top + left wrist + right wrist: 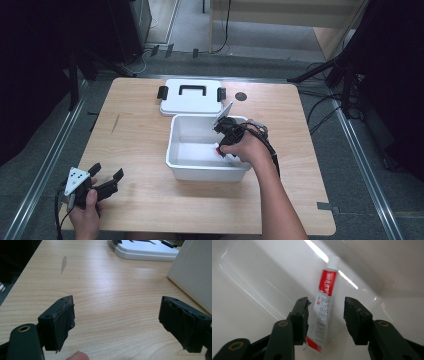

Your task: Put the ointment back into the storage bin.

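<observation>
tube [324, 307] between parted hand-held gripper [326, 312] jaws

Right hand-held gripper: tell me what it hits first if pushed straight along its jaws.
Probably the white floor of the bin; the red-and-white tube lies between the open jaws of the right hand-held gripper, apparently released.
</observation>
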